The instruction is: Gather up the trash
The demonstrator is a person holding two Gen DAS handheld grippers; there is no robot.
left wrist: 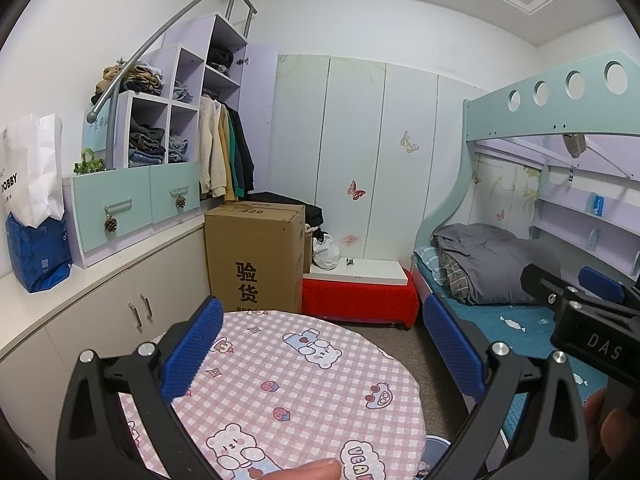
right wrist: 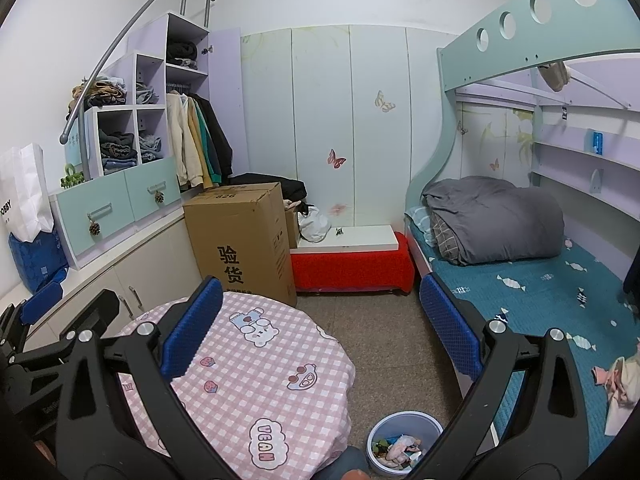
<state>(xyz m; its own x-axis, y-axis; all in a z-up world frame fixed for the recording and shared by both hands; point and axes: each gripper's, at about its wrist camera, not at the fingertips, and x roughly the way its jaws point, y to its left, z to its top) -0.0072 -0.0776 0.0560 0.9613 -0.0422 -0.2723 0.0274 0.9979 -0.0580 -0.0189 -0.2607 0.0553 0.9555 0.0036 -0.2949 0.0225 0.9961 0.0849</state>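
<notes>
A pale blue waste bin [right wrist: 434,426] stands on the floor between the round table and the bed, holding crumpled paper and scraps [right wrist: 400,450]; its rim [left wrist: 438,442] peeks out in the left wrist view. A crumpled pink and cream piece [right wrist: 618,384] lies on the bed's near right part. My left gripper [left wrist: 322,304] hangs open above the pink checked tablecloth [left wrist: 304,380], nothing between its blue pads. My right gripper [right wrist: 320,282] is open too, held over the table's right edge and the floor, above the bin.
A big cardboard box [right wrist: 244,240] and a red bench [right wrist: 352,268] stand behind the table. A bunk bed [right wrist: 540,280] with a grey duvet fills the right; a cabinet counter [left wrist: 100,276] with bags runs along the left. A narrow strip of floor [right wrist: 380,328] separates table and bed.
</notes>
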